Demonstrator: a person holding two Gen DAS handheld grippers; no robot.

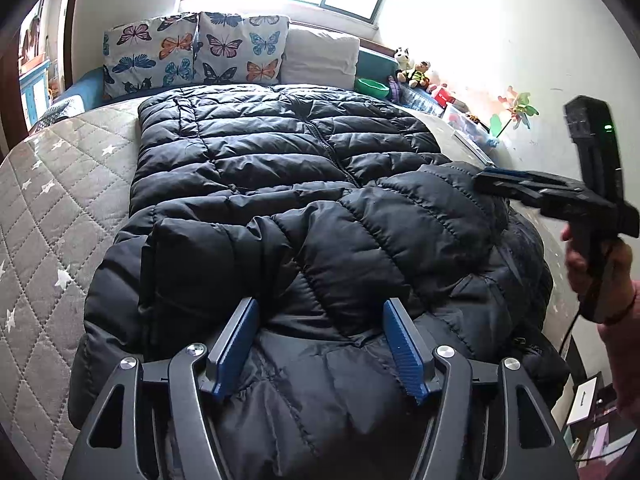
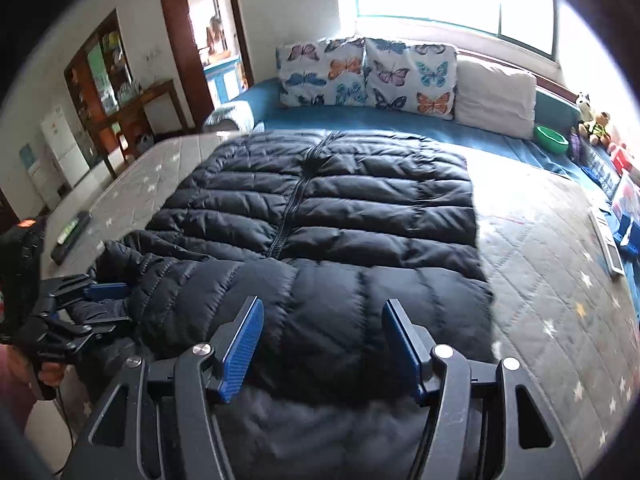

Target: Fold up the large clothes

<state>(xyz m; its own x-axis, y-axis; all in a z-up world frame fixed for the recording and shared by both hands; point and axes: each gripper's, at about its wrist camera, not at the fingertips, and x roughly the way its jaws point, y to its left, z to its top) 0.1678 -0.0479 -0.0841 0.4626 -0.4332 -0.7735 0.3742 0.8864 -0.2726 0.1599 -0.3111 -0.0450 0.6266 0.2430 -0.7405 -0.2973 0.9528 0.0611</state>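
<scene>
Jacket (image 1: 288, 184) is being spread zipper-up along the mattress (image 1: 60, 216), long axis running from both grippers toward the pillows (image 1: 196, 52), sleeves crossed at its near end beneath the left gripper (image 1: 320, 344) and right gripper (image 2: 322, 344), both gaping empty

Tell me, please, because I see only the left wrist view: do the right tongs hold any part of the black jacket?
Observer: No. In the right wrist view the right tongs are open over the folded part of the jacket, with nothing pinched.
Operator: Does anything lie on the bed left of the jacket?
Observer: Yes, a dark flat bar lies at the mattress edge there.
Operator: And on the right side?
Observer: A wide strip of star-quilted mattress shows beside the jacket's right edge.
</scene>
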